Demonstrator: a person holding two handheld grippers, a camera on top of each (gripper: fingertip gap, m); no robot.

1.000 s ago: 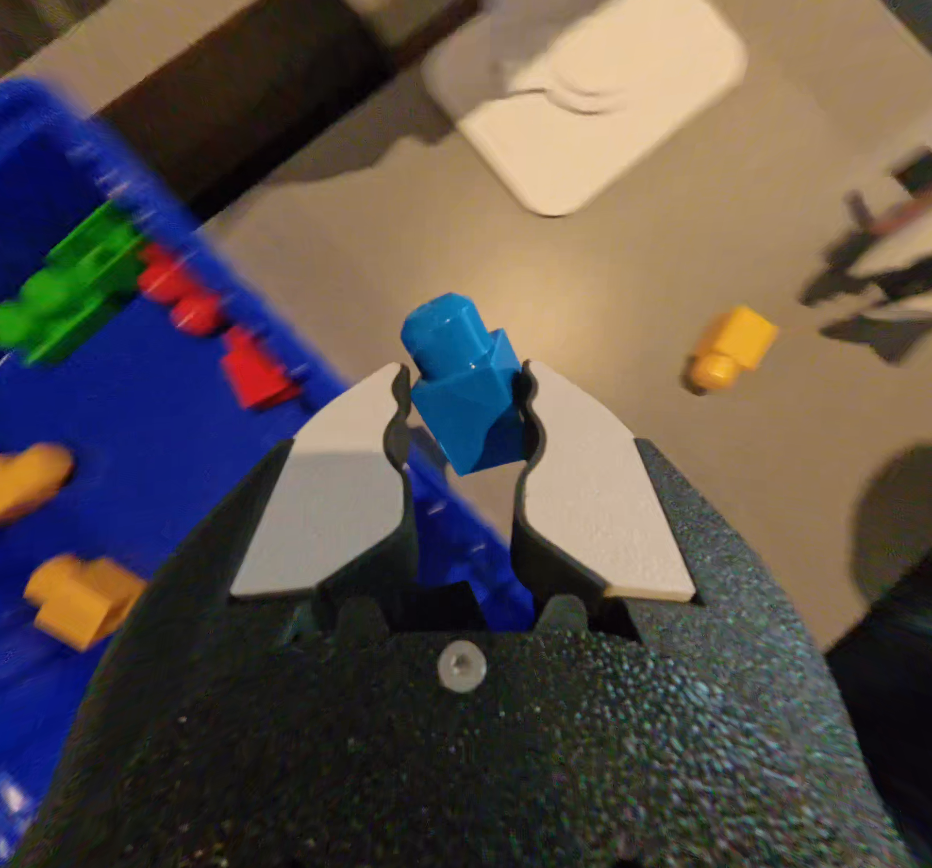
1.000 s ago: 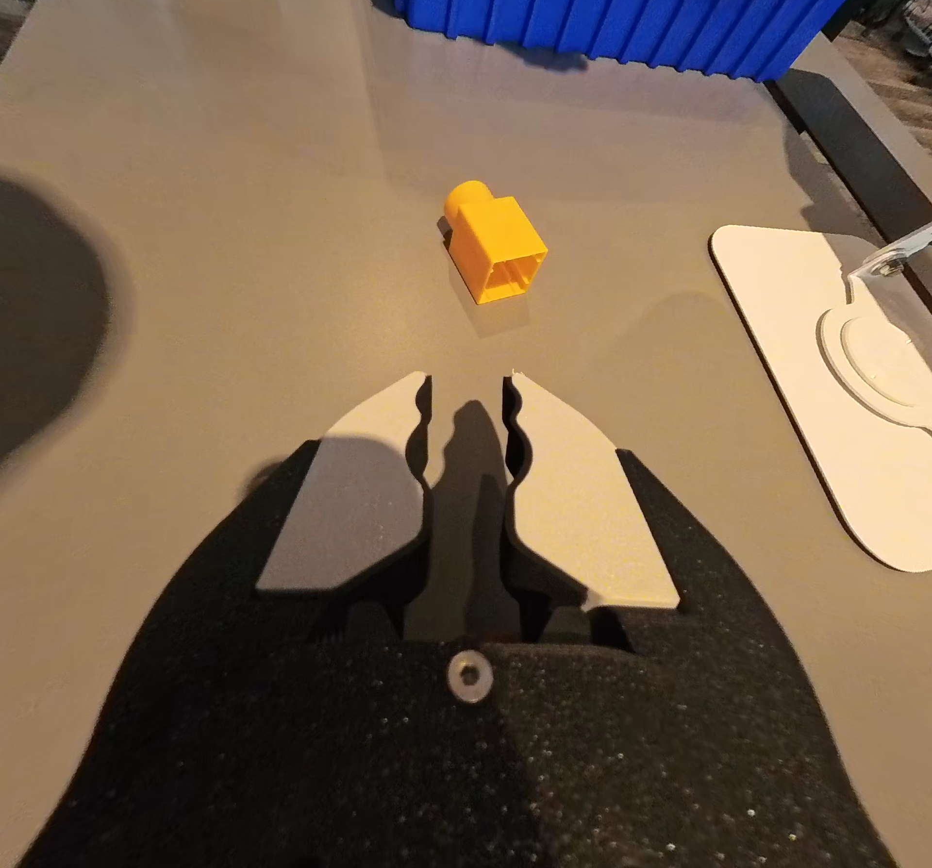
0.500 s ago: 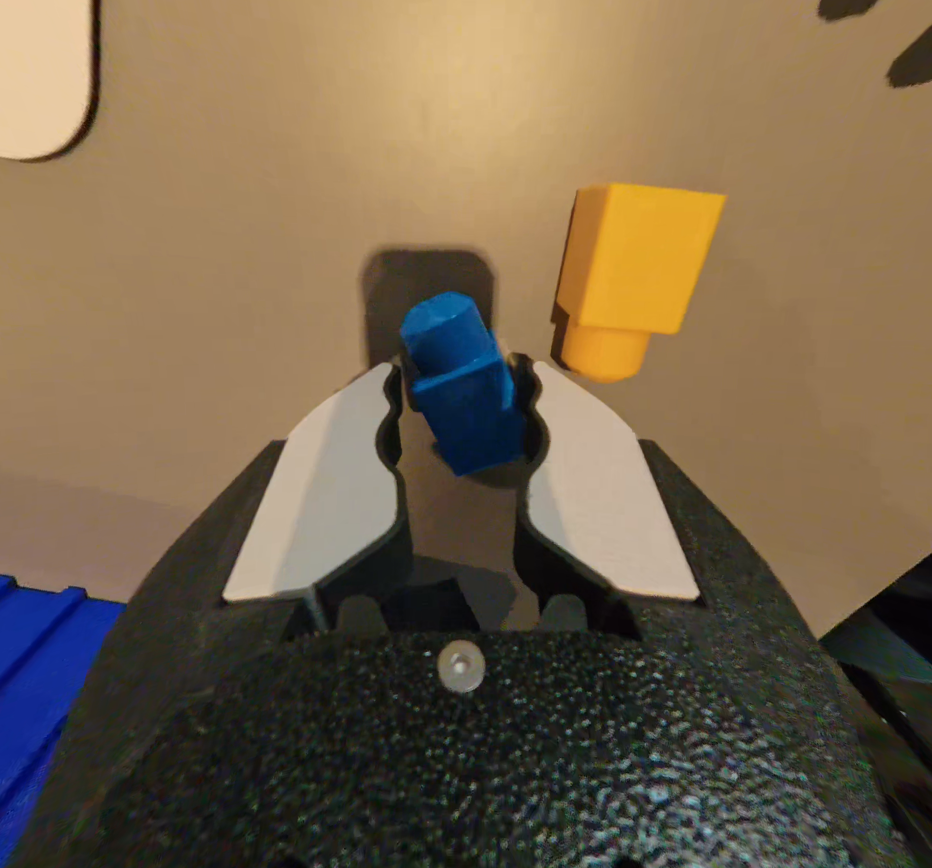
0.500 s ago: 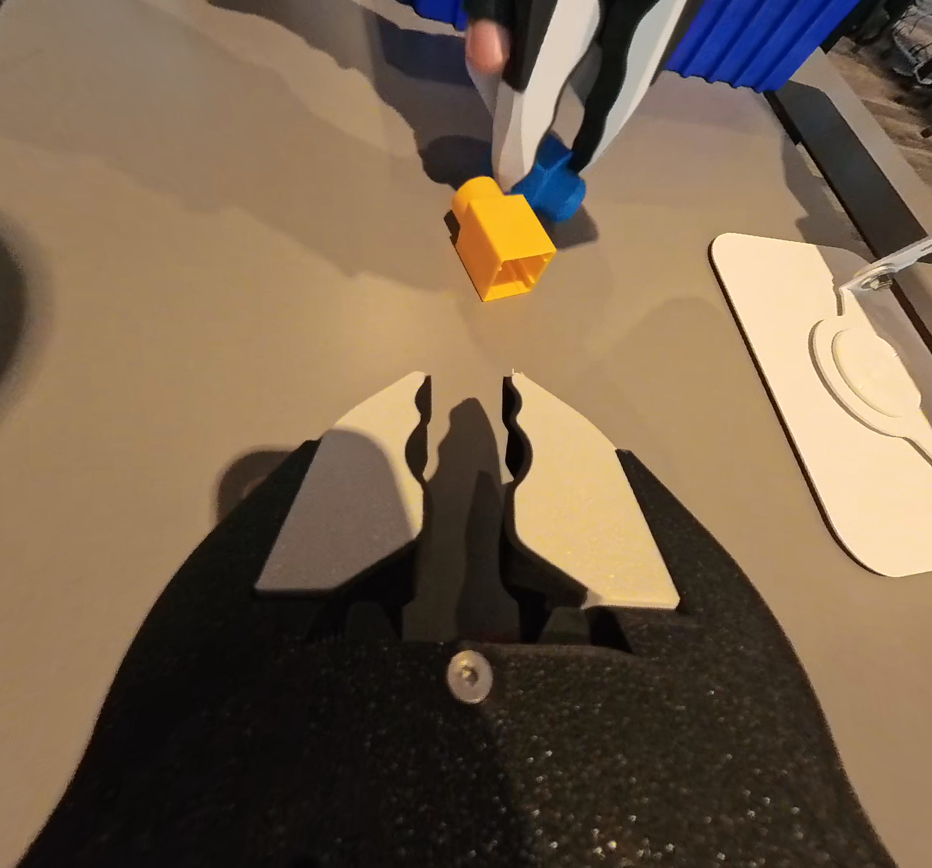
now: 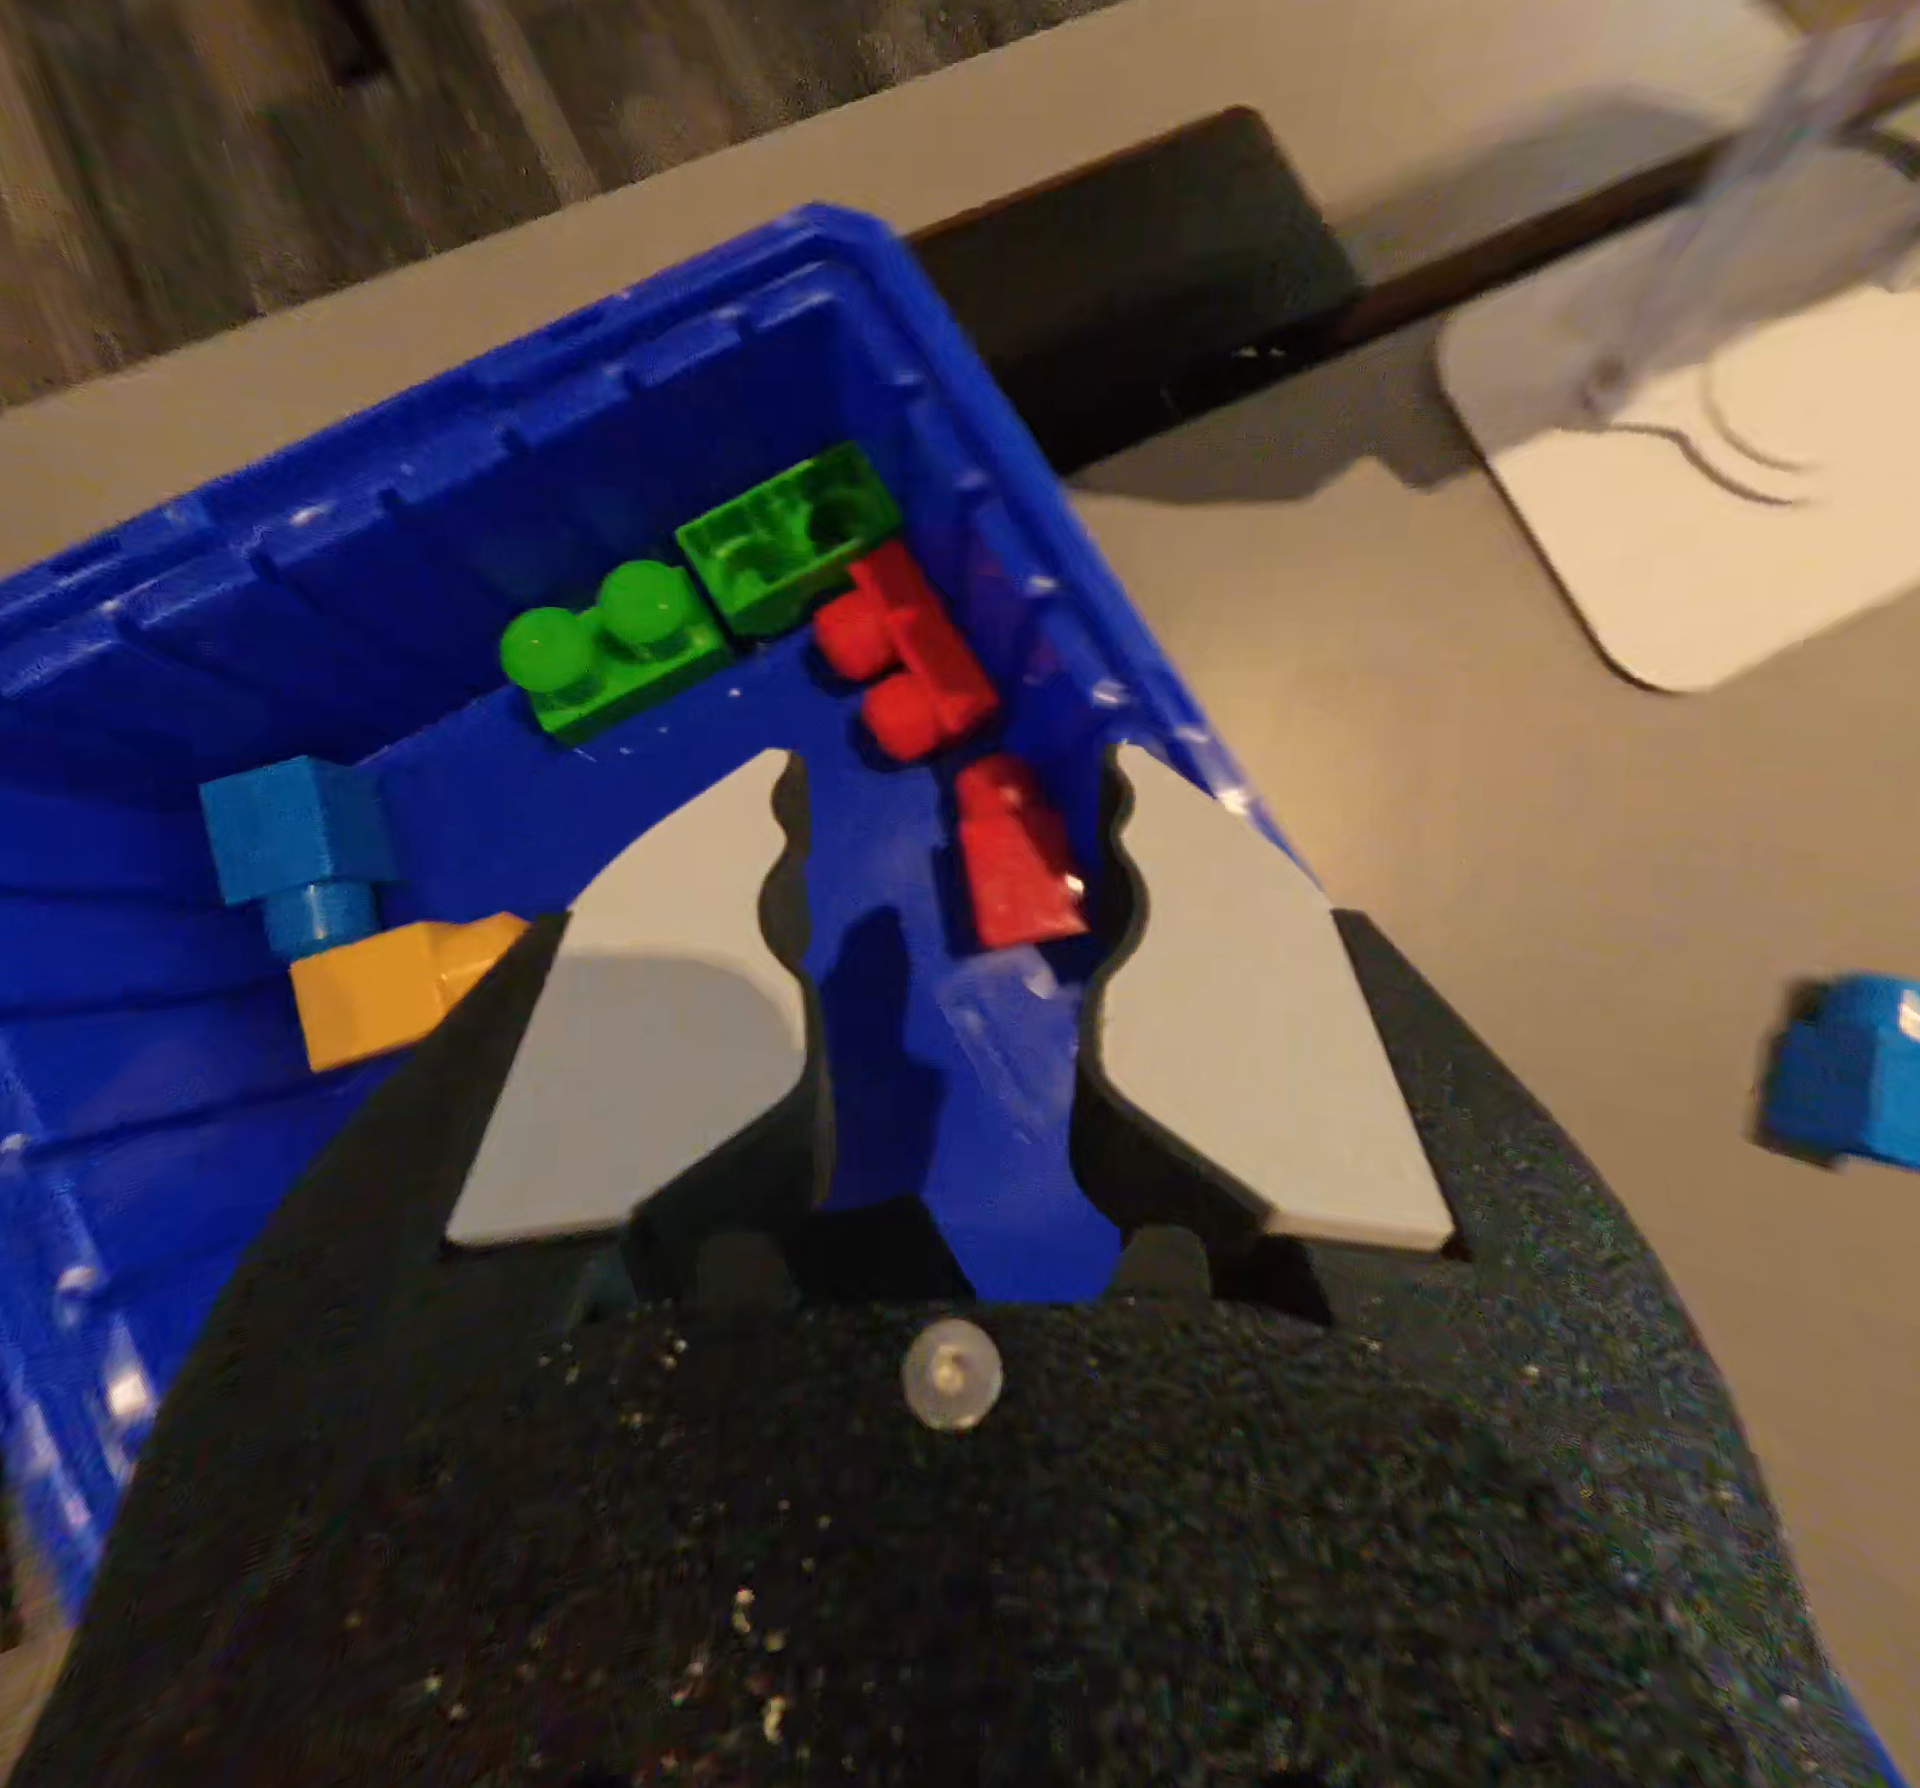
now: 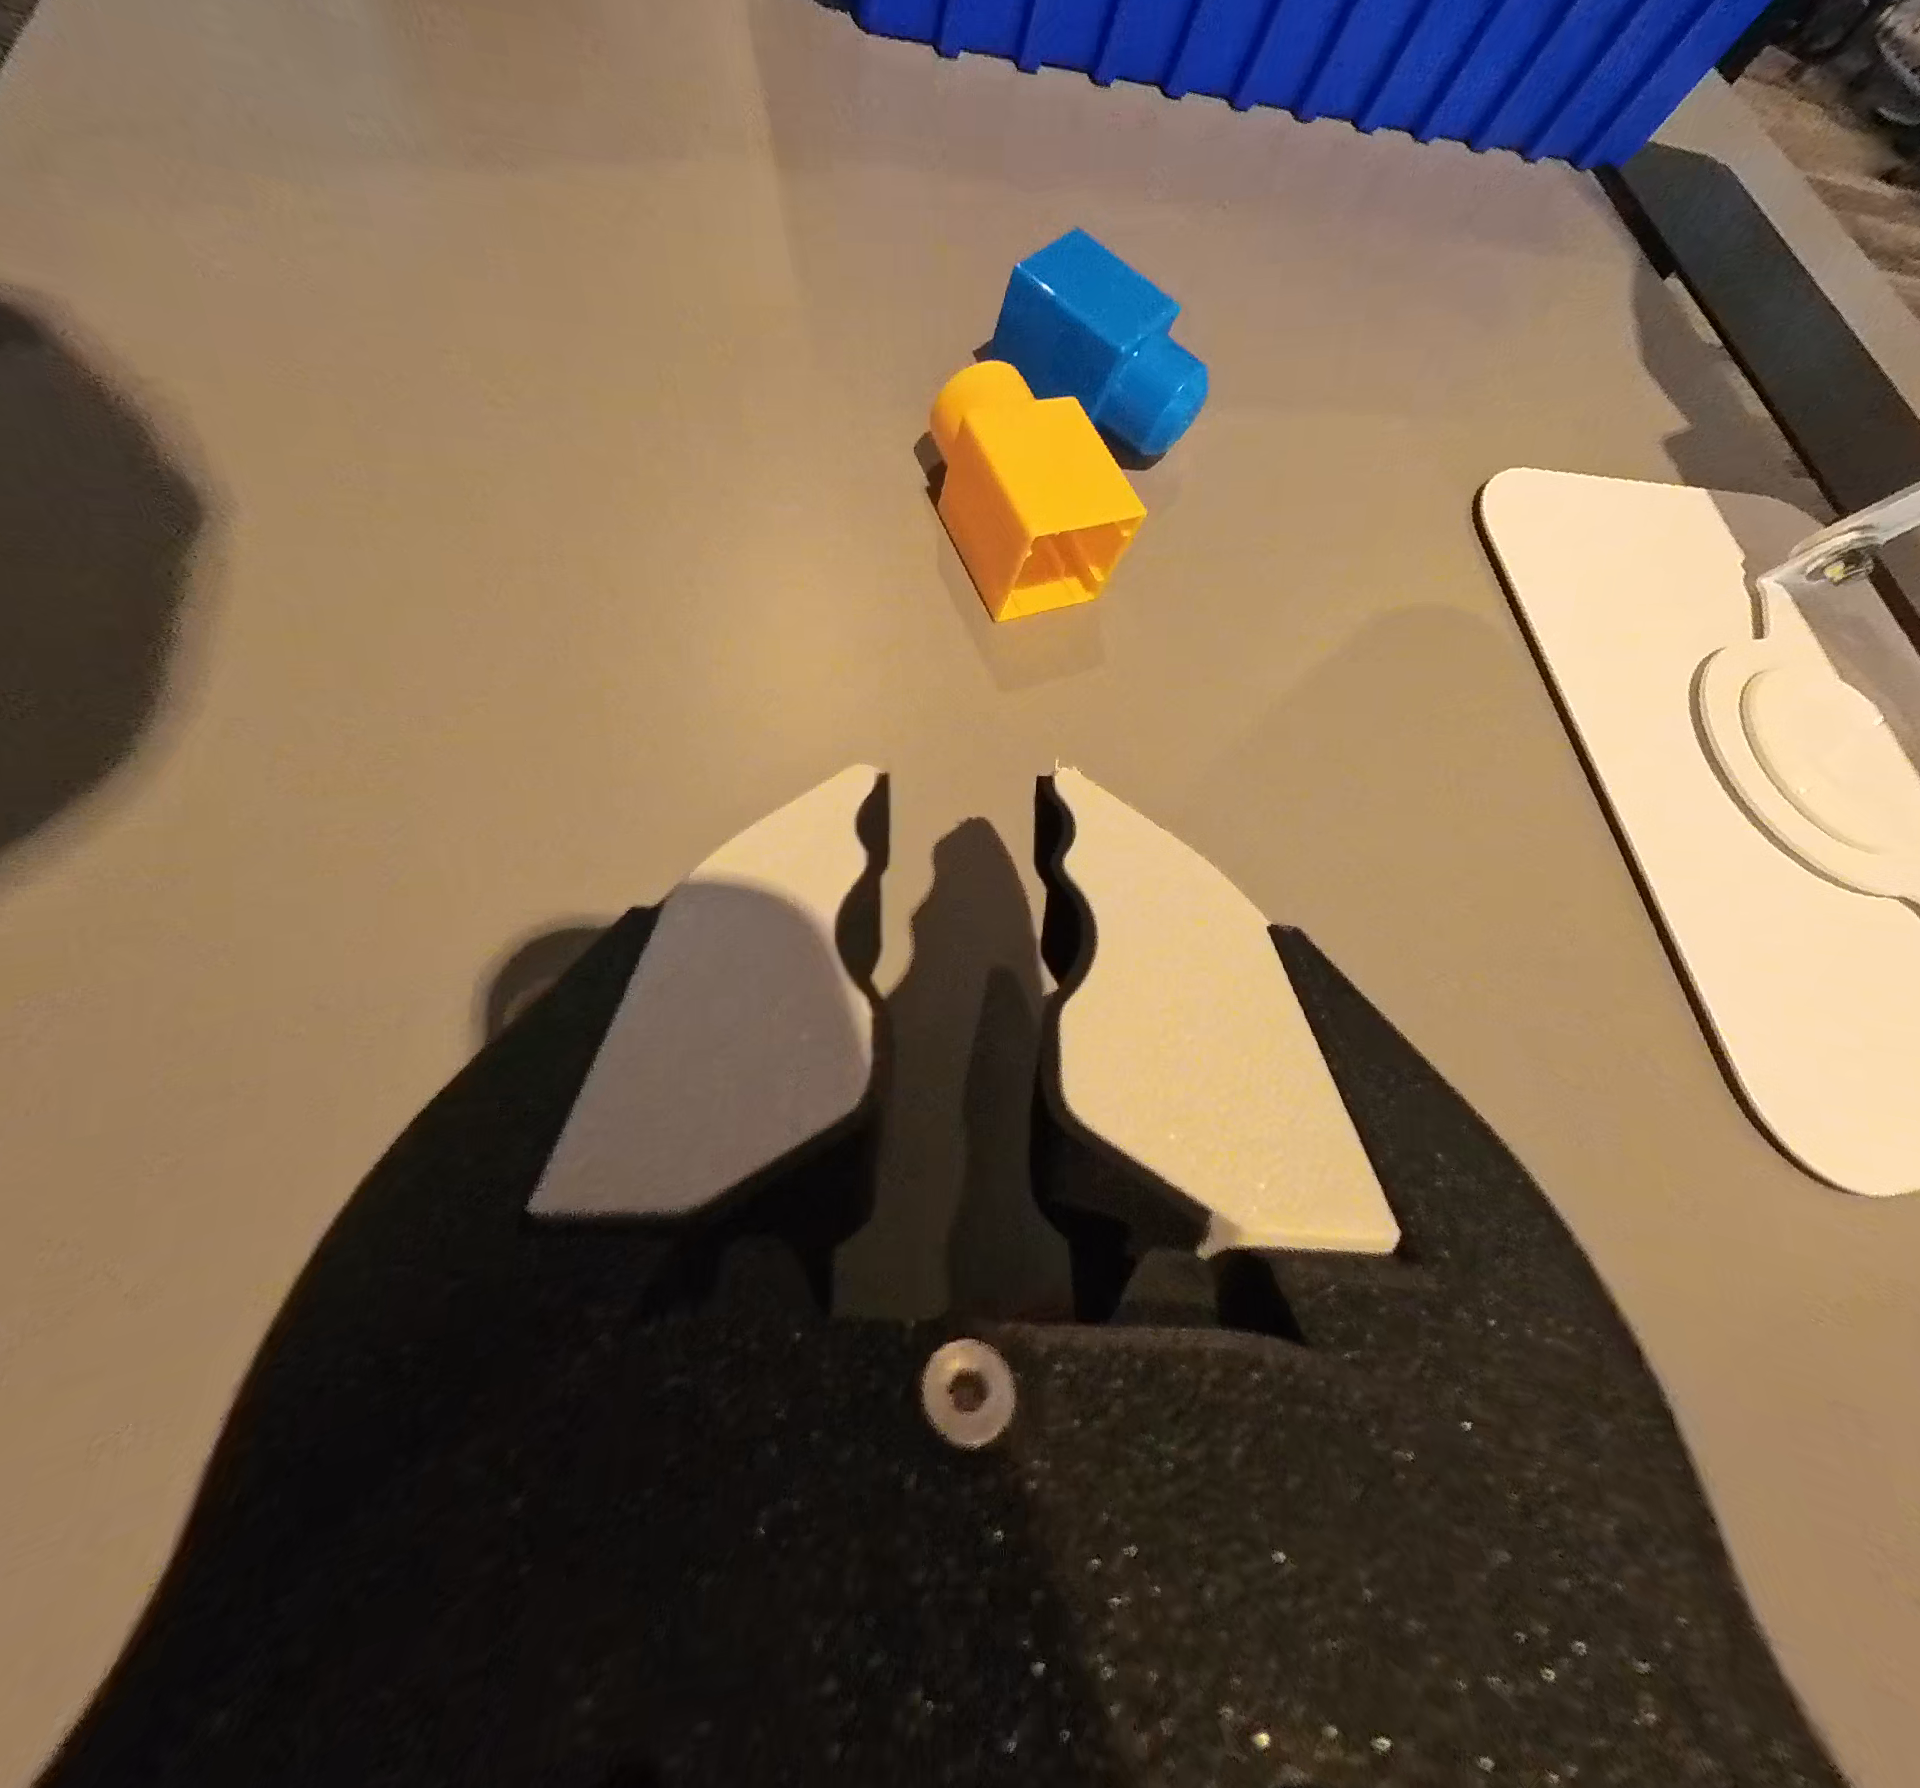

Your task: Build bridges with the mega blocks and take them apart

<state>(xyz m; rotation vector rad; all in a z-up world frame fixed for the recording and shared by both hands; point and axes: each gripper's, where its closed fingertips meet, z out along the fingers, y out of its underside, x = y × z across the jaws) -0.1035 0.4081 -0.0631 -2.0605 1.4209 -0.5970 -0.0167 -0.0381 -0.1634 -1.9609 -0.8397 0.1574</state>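
Your left tool (image 5: 951, 917) is open and empty over the bin (image 5: 940, 304); blue block (image 6: 1096, 341) now touches yellow block (image 6: 1029, 502) on the desk (image 6: 468, 388). Right tool (image 6: 961, 865) idle, slightly open. Fetch the next piece.

L tool (image 5: 951, 762) fingers wide apart, empty; R tool (image 6: 961, 777) narrow gap, empty.

You see a beige tabletop (image 6: 520, 388) under warm light; a white stand base (image 6: 1662, 803) sits at its right edge, wood-plank floor (image 5: 520, 24) beyond.
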